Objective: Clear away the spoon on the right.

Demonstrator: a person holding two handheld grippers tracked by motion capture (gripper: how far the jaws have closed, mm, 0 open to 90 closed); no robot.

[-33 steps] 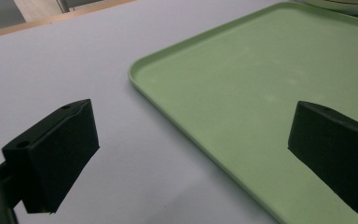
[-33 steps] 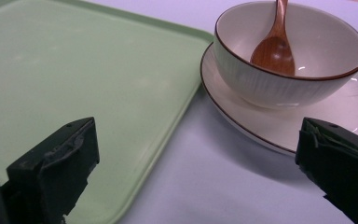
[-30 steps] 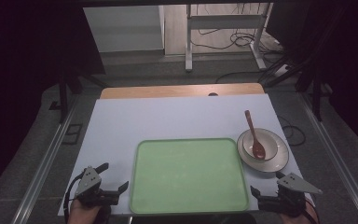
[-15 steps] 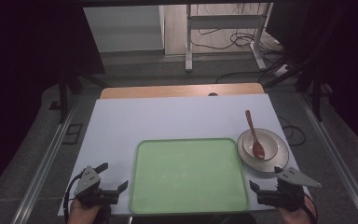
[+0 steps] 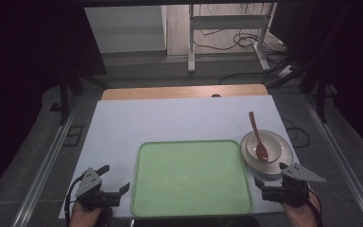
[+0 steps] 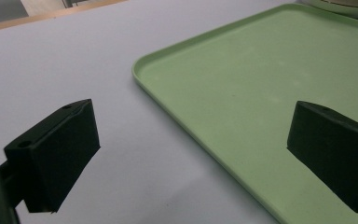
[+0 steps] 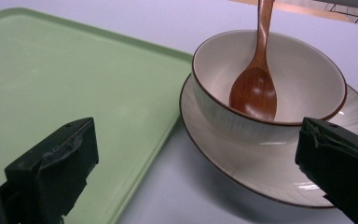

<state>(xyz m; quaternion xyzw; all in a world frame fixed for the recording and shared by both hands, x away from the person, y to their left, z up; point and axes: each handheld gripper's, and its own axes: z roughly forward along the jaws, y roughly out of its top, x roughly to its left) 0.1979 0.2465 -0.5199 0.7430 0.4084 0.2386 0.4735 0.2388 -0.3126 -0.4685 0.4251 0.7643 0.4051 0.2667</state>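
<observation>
Now right tongs (image 5: 264,182) advance toward the bowl (image 5: 263,146).
Both tongs gape wide, empty; the left tongs (image 5: 116,179) idle. Bowl with spoon (image 5: 258,136) sits on its plate (image 5: 283,163), beside the tray (image 5: 191,177) — pickup looks imminent.

Nothing readable anywhere, honestly. No lettering, brand marks or numbers on the green tray (image 5: 192,177), the bowl (image 7: 279,79), its plate (image 7: 242,163), the wooden spoon (image 7: 254,91) or the white counter (image 5: 179,118). All plain surfaces.
</observation>
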